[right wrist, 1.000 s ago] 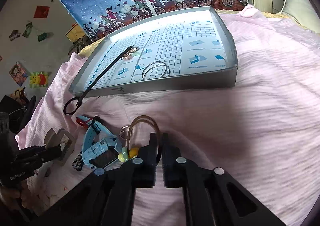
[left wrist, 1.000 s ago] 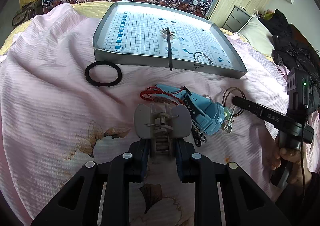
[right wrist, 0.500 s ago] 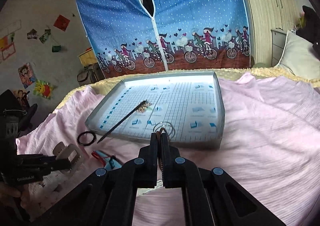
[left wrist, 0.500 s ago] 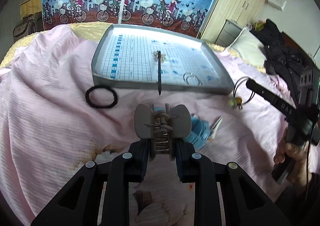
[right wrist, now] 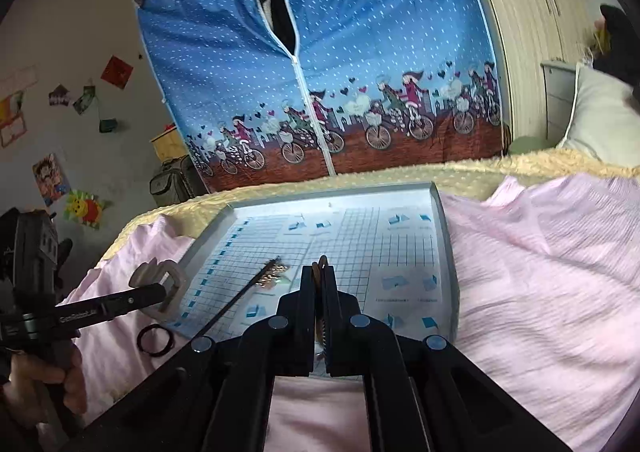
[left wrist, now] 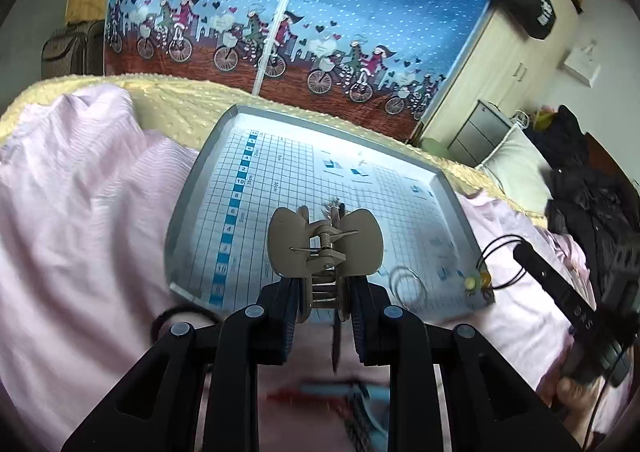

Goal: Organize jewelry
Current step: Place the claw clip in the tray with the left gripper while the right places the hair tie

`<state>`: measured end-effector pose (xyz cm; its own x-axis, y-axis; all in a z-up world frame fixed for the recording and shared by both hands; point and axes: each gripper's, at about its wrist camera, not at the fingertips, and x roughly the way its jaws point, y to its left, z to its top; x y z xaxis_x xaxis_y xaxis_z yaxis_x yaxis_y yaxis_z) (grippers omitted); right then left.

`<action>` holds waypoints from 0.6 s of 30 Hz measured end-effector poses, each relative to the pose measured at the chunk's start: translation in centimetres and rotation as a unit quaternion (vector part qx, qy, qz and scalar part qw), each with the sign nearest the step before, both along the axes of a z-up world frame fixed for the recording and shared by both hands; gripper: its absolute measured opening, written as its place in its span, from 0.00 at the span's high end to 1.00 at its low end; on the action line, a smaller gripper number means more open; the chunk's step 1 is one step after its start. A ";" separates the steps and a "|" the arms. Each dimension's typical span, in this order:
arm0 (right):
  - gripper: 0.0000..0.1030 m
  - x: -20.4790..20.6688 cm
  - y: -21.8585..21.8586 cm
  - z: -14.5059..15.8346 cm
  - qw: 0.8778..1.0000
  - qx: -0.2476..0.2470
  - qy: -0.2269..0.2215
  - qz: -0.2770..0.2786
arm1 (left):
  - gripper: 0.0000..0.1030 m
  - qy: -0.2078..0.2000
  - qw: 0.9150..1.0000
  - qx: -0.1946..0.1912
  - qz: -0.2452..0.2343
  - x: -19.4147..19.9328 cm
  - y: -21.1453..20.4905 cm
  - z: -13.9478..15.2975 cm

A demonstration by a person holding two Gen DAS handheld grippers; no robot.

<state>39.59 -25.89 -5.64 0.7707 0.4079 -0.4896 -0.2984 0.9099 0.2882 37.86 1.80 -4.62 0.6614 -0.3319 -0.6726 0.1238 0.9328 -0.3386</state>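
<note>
Left wrist view: the left gripper clamps a hair clip above the tray. Right gripper, closed, pinches a cord necklace.

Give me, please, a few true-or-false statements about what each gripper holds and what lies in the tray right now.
1. The left gripper is shut on a taupe claw hair clip. True.
2. The right gripper is open and holds nothing. False: it is shut on a thin cord loop with small beads.
3. The grey tray lies on the pink bedspread. True.
4. The black hair tie lies inside the tray. False: it lies on the bedspread beside the tray.
</note>
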 end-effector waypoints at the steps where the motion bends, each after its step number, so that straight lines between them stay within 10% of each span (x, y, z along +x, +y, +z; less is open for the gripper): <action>1: 0.97 0.2 -0.1 -0.4 1.000 0.002 0.005 -0.001 | 0.81 0.004 1.000 0.002 0.003 0.6 0.1 -0.4; 12: 0.95 0.8 0.1 -2.7 0.998 -0.003 0.055 0.005 | 0.80 0.045 0.998 0.035 0.014 2.1 0.0 -3.7; 18: 0.60 0.5 0.5 -2.6 0.998 -0.008 0.061 0.014 | 0.45 0.041 0.998 0.037 0.013 1.5 -0.6 -3.1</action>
<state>40.07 -25.43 -8.21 0.6936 0.4201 -0.5851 -0.2873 0.9062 0.3102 39.36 1.23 -7.73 0.6110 -0.2641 -0.7463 0.0750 0.9578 -0.2775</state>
